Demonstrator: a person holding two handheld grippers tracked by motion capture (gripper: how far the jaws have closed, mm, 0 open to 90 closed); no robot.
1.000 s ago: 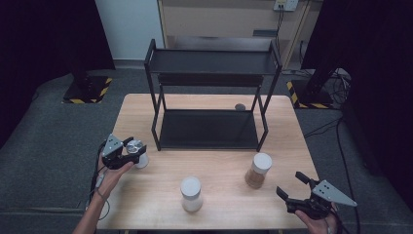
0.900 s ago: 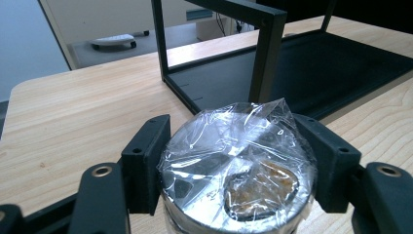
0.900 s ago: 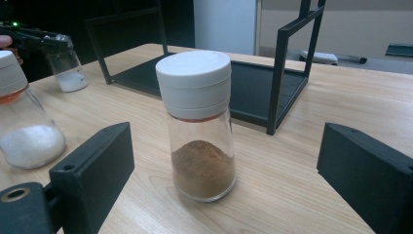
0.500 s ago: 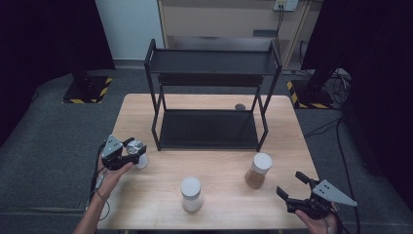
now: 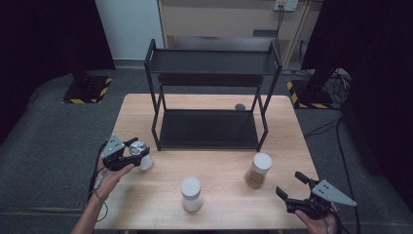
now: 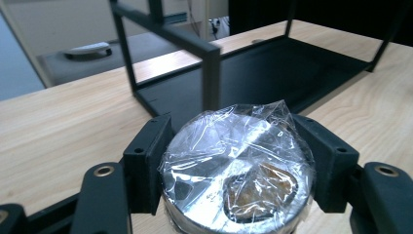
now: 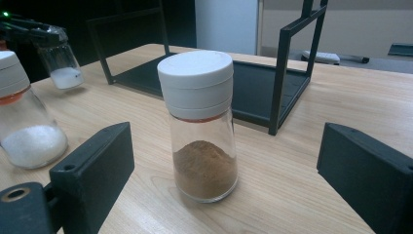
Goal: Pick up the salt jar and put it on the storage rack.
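Black two-tier rack (image 5: 209, 87) blocks table's (image 5: 146, 204) far half — brown spice jar (image 5: 258, 170) and white-capped jar (image 5: 191, 194) interrupt the front edge; bare wood between.

Light wooden table (image 5: 214, 214) at frame centre carries a black two-tier rack (image 5: 209, 129) in its upper half, foil-capped jar (image 5: 141, 155) at left, white-lidded jar of white grains (image 5: 191, 194) lower centre, brown-powder jar (image 5: 258, 170) lower right.

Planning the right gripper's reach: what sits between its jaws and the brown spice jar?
Bare wooden tabletop separates the right gripper from the brown spice jar, per right gripper view.
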